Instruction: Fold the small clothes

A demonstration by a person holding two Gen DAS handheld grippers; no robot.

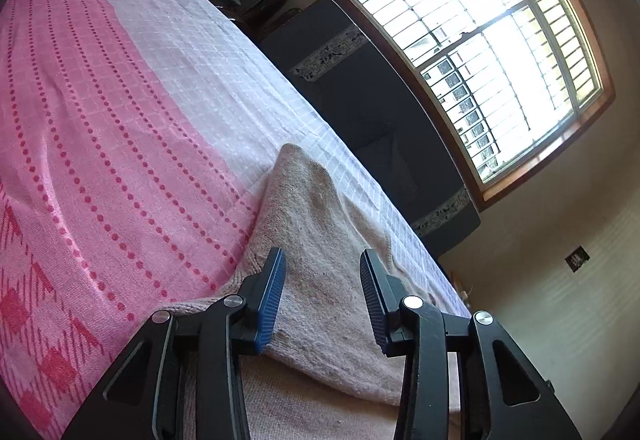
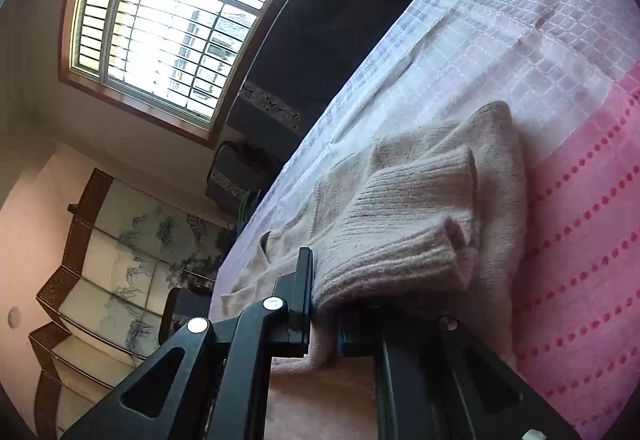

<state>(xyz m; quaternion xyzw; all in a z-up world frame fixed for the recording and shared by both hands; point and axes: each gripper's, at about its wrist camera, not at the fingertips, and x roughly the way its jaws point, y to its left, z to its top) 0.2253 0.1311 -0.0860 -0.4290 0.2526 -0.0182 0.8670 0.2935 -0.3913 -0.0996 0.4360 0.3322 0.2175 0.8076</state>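
Note:
A pale beige-pink knitted sweater (image 1: 316, 240) lies on a bed covered by a pink and white cloth (image 1: 120, 119). My left gripper (image 1: 322, 300) is open just above the sweater, with a raised fold of knit running between its fingers, apart from the blue pads (image 1: 272, 300). In the right wrist view the sweater (image 2: 420, 207) is bunched, with a ribbed cuff or hem on top. My right gripper (image 2: 326, 304) is shut on the ribbed knit of the sweater; the right finger is mostly hidden under the fabric.
A dark bench or sofa with a patterned band (image 1: 360, 87) runs along the bed's far edge below a large barred window (image 1: 460, 39). A painted folding screen (image 2: 120, 260) stands in the corner. The pink dotted cloth (image 2: 580, 240) lies beside the sweater.

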